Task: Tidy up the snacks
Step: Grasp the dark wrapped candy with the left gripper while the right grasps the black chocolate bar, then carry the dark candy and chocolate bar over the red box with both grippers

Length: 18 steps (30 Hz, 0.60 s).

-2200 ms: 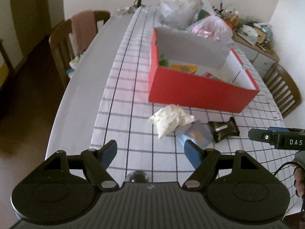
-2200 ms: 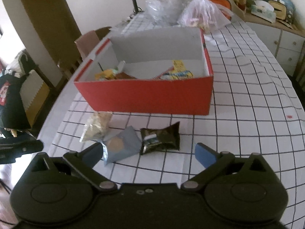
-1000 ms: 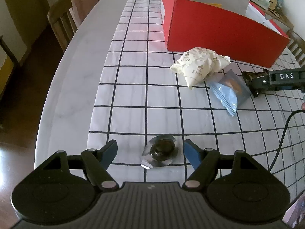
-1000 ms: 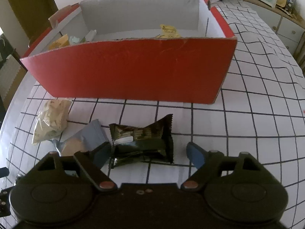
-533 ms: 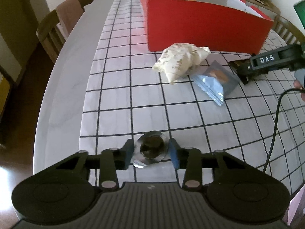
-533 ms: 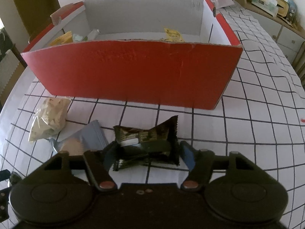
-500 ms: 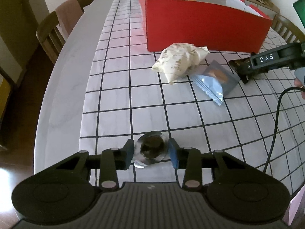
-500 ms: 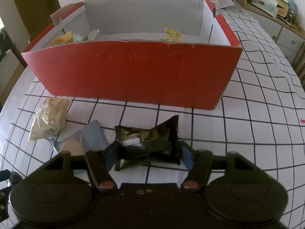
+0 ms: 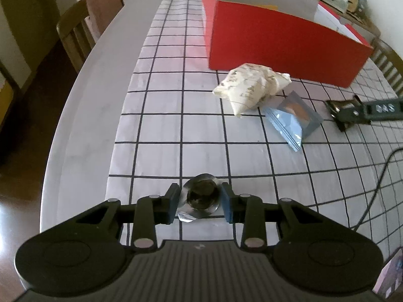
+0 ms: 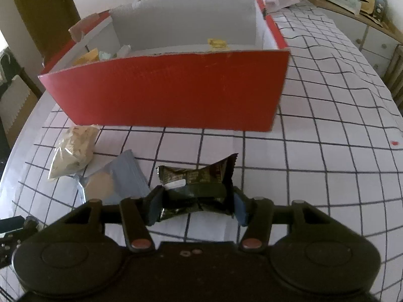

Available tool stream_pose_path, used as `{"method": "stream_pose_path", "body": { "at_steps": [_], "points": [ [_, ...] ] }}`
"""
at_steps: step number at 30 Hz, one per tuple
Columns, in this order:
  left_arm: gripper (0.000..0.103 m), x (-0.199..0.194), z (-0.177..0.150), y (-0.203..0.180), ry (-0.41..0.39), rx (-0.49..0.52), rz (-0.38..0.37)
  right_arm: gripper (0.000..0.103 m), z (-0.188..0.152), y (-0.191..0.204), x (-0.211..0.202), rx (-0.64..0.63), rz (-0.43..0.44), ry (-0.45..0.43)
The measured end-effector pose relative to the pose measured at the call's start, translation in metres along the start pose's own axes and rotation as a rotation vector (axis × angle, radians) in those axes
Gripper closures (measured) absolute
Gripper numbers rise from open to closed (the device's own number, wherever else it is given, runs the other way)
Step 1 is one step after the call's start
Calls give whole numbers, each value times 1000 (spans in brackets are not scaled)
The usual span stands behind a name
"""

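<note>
The left gripper (image 9: 200,205) was clamped on a round foil-wrapped snack (image 9: 201,198) down at six o'clock, and the right gripper (image 10: 195,207) squeezed the dark wrapper (image 10: 199,186), with the red box (image 10: 171,88) up at twelve.

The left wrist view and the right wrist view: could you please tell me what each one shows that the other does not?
Only the left wrist view shows the left gripper shut on the round foil-wrapped snack.

Only the right wrist view shows inside the red box, where yellow packets lie, and the right gripper squeezing the dark wrapped bar.

Both share the box, the cream bag and the blue pouch on the checked tablecloth.
</note>
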<state>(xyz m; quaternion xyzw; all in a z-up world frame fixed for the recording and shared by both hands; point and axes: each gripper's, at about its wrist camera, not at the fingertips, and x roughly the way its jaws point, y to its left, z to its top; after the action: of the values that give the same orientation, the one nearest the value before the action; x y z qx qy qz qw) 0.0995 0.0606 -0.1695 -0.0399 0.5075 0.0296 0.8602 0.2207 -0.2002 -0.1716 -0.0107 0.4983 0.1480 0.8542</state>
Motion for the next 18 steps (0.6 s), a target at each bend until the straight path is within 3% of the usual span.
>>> {"method": "stream_pose_path", "body": {
  "at_steps": [18],
  "points": [
    [69, -24, 4, 4, -23, -90, -35, 49, -21, 0, -53, 29, 71, -39]
  ]
}}
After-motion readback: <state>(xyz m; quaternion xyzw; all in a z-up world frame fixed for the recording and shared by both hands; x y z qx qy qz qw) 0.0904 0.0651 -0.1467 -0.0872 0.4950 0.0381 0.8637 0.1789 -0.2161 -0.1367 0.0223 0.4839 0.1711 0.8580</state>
